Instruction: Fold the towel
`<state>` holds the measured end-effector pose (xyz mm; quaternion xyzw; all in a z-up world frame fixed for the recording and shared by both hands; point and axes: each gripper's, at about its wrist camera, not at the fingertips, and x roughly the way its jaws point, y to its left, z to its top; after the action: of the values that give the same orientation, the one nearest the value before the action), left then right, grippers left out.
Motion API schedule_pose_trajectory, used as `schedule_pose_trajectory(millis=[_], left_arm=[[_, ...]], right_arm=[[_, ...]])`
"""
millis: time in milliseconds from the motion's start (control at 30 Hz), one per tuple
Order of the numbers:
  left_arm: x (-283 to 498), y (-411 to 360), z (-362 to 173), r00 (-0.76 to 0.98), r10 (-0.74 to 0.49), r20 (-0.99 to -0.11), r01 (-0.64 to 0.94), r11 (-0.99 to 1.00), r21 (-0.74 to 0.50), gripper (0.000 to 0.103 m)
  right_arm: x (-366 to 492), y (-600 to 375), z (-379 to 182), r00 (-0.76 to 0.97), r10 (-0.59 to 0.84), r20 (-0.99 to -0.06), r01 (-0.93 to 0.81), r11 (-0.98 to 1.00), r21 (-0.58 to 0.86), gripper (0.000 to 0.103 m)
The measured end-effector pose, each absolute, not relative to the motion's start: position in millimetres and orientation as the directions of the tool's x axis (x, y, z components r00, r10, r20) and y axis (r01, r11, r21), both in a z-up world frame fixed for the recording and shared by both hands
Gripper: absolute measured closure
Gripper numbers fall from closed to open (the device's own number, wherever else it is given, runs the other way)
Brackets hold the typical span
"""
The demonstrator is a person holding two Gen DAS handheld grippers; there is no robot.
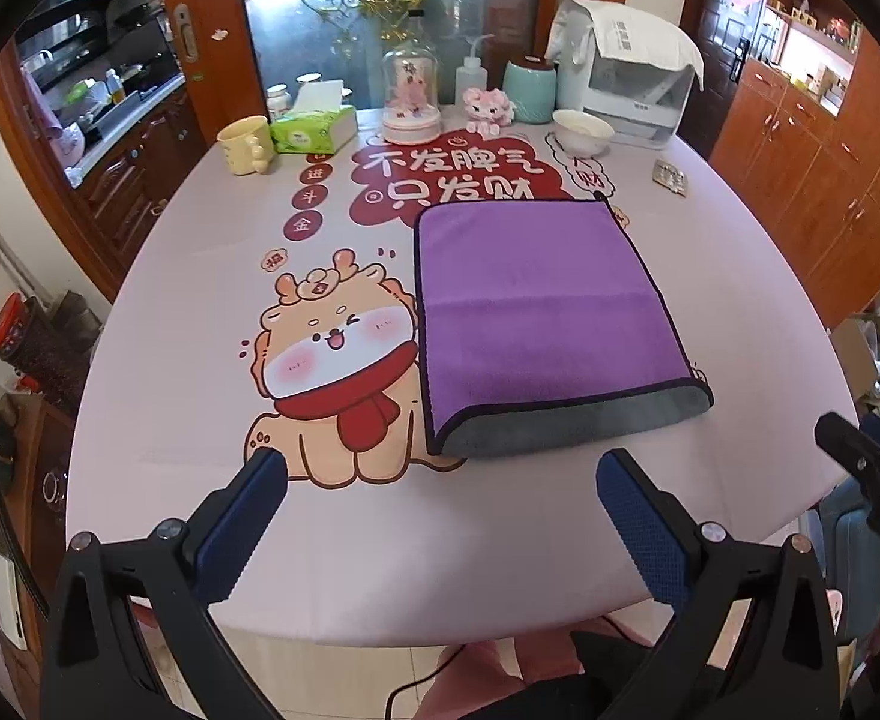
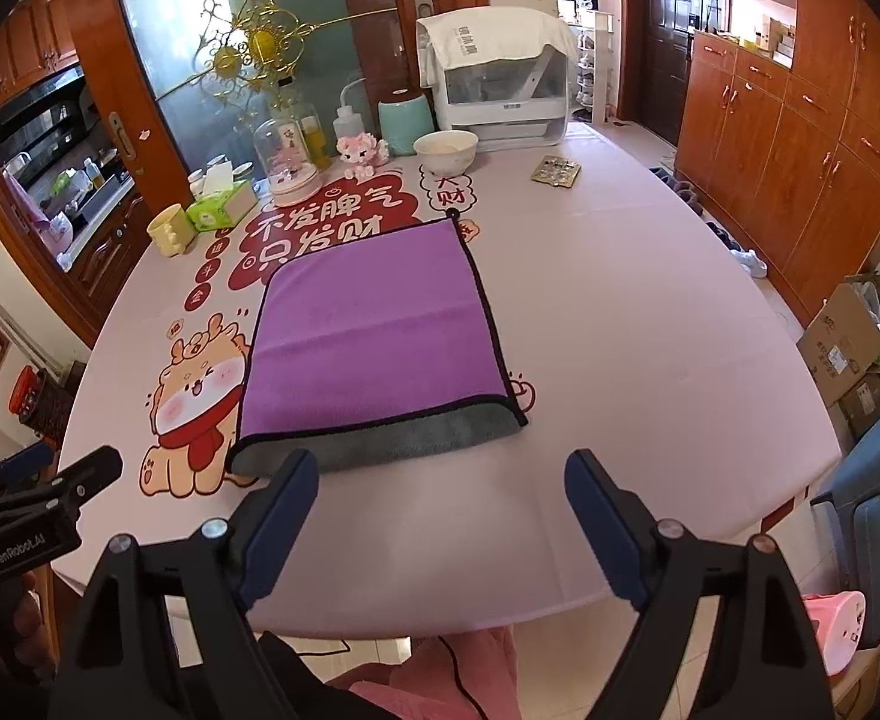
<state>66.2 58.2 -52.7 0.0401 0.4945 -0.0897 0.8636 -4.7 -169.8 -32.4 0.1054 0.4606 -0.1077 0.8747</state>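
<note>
A pink-clothed table (image 1: pixel 500 540) carries a folded purple towel (image 1: pixel 536 312), mug (image 1: pixel 247 145), tissue box (image 1: pixel 314 129) and bowl (image 1: pixel 583 131).

Both my wrist views look forward and down from the near edge of the surface (image 1: pixel 500 540), left view set leftward; both share the towel (image 2: pixel 374 330).

The towel (image 1: pixel 545 306) just ahead of the jaws is fuzzy matt cloth, purple on top, grey fleece underneath. It lies on a smooth tablecloth (image 1: pixel 740 360) with a slight sheen. The finger pads (image 1: pixel 242 525) are textured blue rubber on matt black plastic. Far past the jaws: a glossy ceramic bowl (image 2: pixel 446 151) and shiny varnished wood cabinets (image 2: pixel 800 132).
</note>
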Motion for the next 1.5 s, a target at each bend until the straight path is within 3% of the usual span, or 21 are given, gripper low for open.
schedule_pose_trajectory(millis=[300,567,867,1500], left_arm=[[96,51,-67,0.442,-0.157,-0.883,0.233,0.971,-0.056,0.000],[130,41,-94,0.394,-0.166,-0.904,0.271,0.961,-0.058,0.000],[162,33,-134,0.344,-0.185,-0.921,0.332,0.941,-0.065,0.000],[188,27,-207,0.164,-0.194,-0.967,0.336,0.933,-0.130,0.019]], right_arm=[[27,-190,-44,0.566,-0.055,-0.822,0.242,0.965,0.102,0.027],[58,-210,-69,0.555,0.009,-0.832,0.129,0.987,0.097,0.036],[84,-227,-108,0.531,0.062,-0.845,-0.016,0.998,0.063,0.039],[113,-249,-187,0.335,0.144,-0.931,-0.124,0.986,0.108,0.065]])
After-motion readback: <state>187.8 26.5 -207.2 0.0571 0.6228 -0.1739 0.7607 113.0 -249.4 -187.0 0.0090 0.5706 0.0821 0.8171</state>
